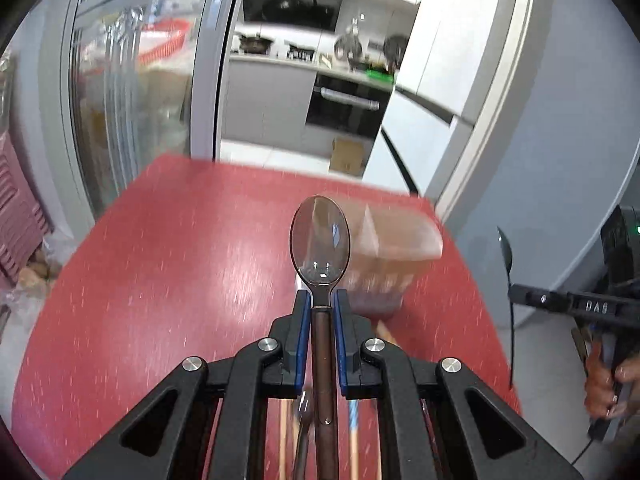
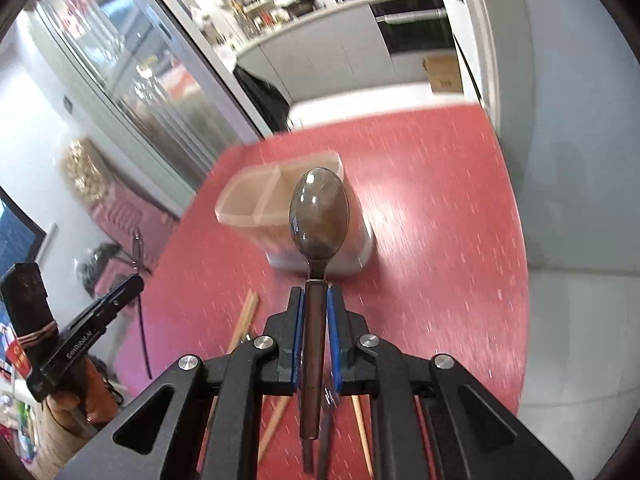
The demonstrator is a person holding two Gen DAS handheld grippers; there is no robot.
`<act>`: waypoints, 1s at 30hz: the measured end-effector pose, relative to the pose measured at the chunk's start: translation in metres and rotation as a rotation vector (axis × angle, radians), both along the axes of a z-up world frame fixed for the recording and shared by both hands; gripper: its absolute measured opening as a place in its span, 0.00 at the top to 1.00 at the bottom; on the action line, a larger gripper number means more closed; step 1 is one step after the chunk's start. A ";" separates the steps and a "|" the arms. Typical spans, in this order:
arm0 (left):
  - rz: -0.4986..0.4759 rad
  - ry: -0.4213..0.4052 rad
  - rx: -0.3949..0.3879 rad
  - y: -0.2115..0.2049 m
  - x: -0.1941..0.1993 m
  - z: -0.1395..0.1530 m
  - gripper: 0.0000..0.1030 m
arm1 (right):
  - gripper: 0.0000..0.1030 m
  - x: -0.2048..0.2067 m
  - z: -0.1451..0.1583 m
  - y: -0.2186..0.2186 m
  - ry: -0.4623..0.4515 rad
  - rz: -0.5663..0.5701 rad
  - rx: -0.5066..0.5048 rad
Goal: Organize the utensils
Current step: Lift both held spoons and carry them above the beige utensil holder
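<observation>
Spoons: we see one clamped at the neck in the left gripper (image 1: 322,300), its spoon (image 1: 320,236) bowl-forward, and another spoon (image 2: 319,216) pinched likewise in the right gripper (image 2: 316,300). Chopsticks (image 2: 244,316) on the red table (image 2: 432,208) lie half hidden beneath; the holder (image 2: 256,200) beyond is blurred.

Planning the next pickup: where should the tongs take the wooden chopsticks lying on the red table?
Take the wooden chopsticks at mid-shaft, from above, jaws across their width. They lie flat on the red table, leaving no room beneath, and their ends are thin. Both tongs already hold spoons.
</observation>
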State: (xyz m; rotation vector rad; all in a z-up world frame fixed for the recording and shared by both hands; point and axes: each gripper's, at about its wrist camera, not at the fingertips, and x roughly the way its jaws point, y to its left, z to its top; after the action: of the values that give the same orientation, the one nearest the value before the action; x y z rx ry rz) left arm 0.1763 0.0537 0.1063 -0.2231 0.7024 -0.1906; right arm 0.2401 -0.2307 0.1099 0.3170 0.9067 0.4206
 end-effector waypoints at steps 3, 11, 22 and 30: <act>0.014 -0.037 -0.030 -0.006 0.030 0.015 0.62 | 0.88 0.024 0.019 0.008 -0.059 -0.016 0.017; 0.071 -0.148 -0.030 -0.021 0.106 0.040 0.62 | 0.88 0.082 0.036 0.038 -0.223 -0.048 -0.017; 0.118 -0.267 0.005 -0.041 0.150 0.003 0.62 | 0.88 0.115 0.007 0.076 -0.421 -0.061 -0.122; 0.106 -0.292 0.043 -0.049 0.150 -0.019 0.62 | 0.88 0.117 -0.028 0.095 -0.484 -0.018 -0.217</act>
State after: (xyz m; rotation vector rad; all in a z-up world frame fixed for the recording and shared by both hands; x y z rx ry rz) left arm 0.3259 0.0046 0.0870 -0.1862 0.4032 -0.1040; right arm 0.3573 -0.1357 0.0818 0.0188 0.4687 0.3570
